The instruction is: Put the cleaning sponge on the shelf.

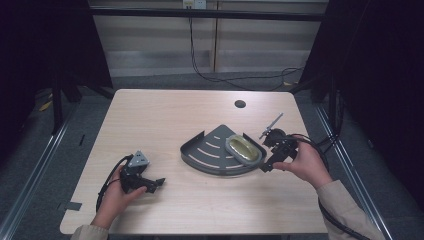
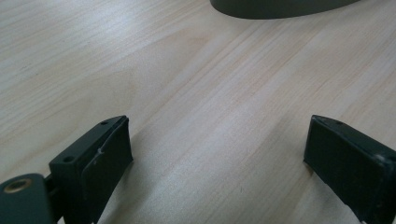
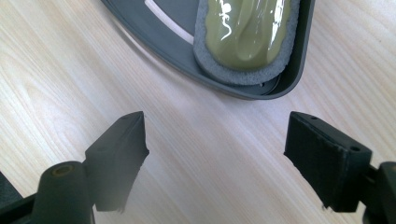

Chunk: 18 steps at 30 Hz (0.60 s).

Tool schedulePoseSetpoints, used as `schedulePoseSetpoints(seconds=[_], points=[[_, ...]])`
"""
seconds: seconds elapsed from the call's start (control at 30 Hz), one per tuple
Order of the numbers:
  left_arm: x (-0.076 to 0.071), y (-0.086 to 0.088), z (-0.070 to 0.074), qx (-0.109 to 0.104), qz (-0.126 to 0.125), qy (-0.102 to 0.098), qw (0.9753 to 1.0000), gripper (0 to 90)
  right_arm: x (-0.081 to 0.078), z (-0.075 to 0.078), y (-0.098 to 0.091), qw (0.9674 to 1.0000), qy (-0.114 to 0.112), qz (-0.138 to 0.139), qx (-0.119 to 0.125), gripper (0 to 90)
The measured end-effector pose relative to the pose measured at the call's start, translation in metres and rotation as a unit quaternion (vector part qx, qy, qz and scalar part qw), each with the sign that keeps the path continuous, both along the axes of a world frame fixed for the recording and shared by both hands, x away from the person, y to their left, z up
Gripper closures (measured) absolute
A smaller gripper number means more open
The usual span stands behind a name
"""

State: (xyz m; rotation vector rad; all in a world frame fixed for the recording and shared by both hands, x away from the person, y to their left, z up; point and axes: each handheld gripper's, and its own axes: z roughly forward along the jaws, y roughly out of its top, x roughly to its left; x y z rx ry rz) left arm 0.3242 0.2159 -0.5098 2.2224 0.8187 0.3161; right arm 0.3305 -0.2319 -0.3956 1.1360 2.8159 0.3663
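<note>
Surface: pale wood table (image 1: 165, 115).
Sponge (image 1: 244, 148): in grey corner tray (image 1: 200, 150), just beyond right gripper (image 1: 268, 159), jaws wide.
Left gripper (image 1: 159, 183): wide, empty.

Black tongs (image 1: 156, 184) w/ cables; beige sleeves (image 1: 350, 207)

In the left gripper view, the dark grey curved metal tray (image 2: 285, 7) is cut off by the top edge, leaving just its near wall. In the right gripper view, the olive-green, grey-rimmed oval pad (image 3: 247, 32) runs past the top edge.
</note>
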Motion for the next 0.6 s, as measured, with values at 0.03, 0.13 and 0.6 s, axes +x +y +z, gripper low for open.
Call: schedulePoseSetpoints(seconds=[0.03,0.13,0.6], points=[[0.0,0.0,0.0,0.0,0.0,0.0,1.0,6.9,-0.002,-0.001,-0.001,1.0,0.001,-0.001,0.0,20.3],[0.0,0.0,0.0,0.0,0.0,0.0,1.0,6.9,-0.005,-0.006,-0.004,1.0,0.004,0.0,0.002,20.2],[0.0,0.0,0.0,0.0,0.0,0.0,1.0,6.8,-0.022,-0.025,-0.031,0.9998,0.003,-0.018,0.011,20.3]])
